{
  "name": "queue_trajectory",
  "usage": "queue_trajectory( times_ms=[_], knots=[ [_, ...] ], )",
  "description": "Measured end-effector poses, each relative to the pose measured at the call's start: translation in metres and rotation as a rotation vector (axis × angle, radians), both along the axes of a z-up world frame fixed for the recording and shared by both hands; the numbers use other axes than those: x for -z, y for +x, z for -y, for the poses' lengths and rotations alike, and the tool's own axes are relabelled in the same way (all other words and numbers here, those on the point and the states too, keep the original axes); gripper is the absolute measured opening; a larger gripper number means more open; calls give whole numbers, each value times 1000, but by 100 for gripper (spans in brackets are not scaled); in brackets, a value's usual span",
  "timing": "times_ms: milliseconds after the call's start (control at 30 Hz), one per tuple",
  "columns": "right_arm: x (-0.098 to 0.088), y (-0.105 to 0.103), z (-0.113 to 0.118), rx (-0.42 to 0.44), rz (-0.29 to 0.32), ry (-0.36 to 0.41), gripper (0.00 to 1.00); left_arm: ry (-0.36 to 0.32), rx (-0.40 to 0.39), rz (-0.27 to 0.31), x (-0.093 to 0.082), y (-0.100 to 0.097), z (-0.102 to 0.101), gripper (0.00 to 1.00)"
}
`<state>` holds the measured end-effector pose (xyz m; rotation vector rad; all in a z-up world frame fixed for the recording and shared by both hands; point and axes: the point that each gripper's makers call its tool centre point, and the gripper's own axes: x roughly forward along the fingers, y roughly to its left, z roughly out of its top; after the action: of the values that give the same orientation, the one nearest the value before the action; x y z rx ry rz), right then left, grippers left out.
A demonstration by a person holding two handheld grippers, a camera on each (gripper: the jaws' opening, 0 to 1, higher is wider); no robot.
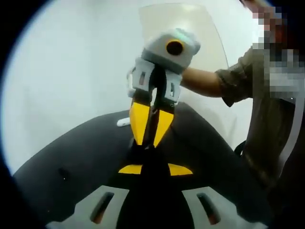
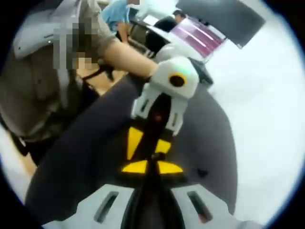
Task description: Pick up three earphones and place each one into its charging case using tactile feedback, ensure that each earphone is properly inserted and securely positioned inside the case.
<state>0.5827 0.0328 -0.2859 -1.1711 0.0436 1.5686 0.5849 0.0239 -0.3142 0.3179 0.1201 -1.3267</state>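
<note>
My left gripper (image 1: 155, 169) and right gripper (image 1: 150, 142) meet tip to tip above a dark mat (image 1: 71, 157). The left one's yellow fingertips (image 1: 131, 169) stand a little apart, with a black thing, apparently a charging case (image 1: 155, 191), wedged between them. The right gripper comes down from above with its yellow fingers (image 1: 139, 119) converging to a point on that thing. In the right gripper view my right gripper (image 2: 152, 167) is nearly closed, touching the left gripper (image 2: 148, 153). What sits at the contact point is hidden. A small white earphone (image 1: 123, 122) lies on the mat behind the right gripper.
The mat lies on a white tabletop (image 1: 57, 71). The person (image 1: 267, 119) holding both grippers is close on one side, forearm (image 1: 200, 81) reaching over the mat. A pale sheet (image 1: 190, 24) stands at the back. A lit screen (image 2: 198, 33) and other people show beyond the table.
</note>
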Motion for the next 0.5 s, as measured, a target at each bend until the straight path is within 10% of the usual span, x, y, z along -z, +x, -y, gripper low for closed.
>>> queue_trajectory(
  times_ms=[300, 500],
  knots=[
    [-25, -2, 13, 92, -145, 255, 8, -1, 2, -2, 0, -1, 0, 15],
    [-31, 7, 52, 284, -518, 414, 8, -1, 1, -1, 0, -1, 0, 15]
  ],
)
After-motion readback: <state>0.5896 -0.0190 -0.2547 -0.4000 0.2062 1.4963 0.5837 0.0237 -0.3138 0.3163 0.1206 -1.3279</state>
